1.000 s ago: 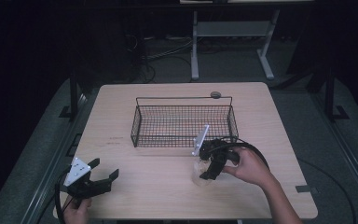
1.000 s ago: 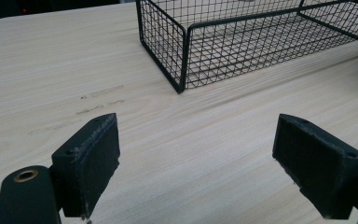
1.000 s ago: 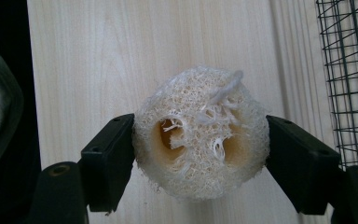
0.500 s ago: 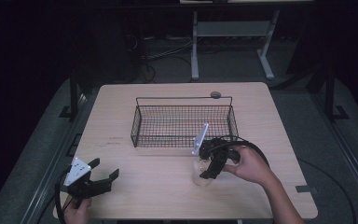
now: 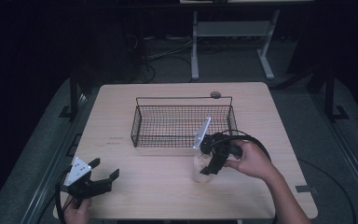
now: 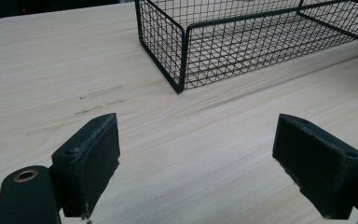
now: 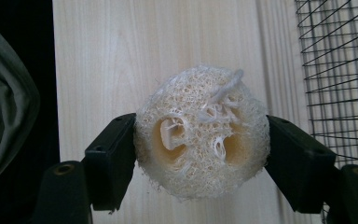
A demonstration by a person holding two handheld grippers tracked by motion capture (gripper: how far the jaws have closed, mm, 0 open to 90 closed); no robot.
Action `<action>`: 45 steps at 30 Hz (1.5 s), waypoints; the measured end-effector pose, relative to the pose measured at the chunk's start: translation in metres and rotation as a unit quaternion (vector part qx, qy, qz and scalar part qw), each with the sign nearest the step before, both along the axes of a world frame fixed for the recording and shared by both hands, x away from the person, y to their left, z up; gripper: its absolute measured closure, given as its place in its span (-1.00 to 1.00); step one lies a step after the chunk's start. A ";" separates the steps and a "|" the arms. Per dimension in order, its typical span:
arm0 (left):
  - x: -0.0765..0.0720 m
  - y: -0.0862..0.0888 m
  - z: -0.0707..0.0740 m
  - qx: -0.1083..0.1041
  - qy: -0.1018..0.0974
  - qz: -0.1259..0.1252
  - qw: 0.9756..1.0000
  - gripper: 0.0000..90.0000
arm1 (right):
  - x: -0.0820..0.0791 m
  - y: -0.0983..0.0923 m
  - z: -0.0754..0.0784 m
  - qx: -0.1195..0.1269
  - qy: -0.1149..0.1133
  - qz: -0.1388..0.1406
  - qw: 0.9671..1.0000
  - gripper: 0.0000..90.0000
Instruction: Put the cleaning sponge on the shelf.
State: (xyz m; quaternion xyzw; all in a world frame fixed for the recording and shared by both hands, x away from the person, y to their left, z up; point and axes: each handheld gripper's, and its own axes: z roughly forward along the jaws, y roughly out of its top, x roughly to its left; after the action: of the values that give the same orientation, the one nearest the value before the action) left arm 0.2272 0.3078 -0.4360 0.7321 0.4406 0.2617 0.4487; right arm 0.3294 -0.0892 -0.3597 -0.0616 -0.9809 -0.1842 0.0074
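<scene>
From above, I am holding the loofah (image 5: 202,169) in my right hand-held gripper (image 5: 213,161), just in front of the basket (image 5: 182,138), off its right corner. My left hand-held gripper (image 6: 212,161) is gaping wide over bare worktop (image 6: 37,70), farther off. Right gripper view: both jaws are squeezing the loofah (image 7: 200,130); basket (image 7: 340,70) lying alongside.

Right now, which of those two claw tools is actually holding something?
The right gripper, beside the wire basket: its jaws are shut on a loofah sponge. The left gripper, near the table's front corner, is open with nothing between its jaws.
</scene>
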 end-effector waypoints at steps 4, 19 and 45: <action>0.000 0.000 0.000 -0.001 -0.001 0.000 1.000 -0.69 | 0.003 -0.001 0.006 0.006 -0.001 0.001 1.000 -0.38; 0.000 0.001 0.000 -0.001 -0.001 0.001 1.000 -0.69 | 0.013 0.000 0.019 0.001 0.006 -0.001 1.000 -0.38; 0.000 0.002 0.000 -0.001 -0.001 0.001 1.000 -0.69 | 0.029 0.003 0.033 0.006 0.006 -0.010 1.000 -0.38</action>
State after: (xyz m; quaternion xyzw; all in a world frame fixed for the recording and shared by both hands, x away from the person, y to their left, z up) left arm 0.2272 0.3095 -0.4359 0.7309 0.4412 0.2621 0.4499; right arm 0.3587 -0.0866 -0.3263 -0.0720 -0.9792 -0.1893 0.0117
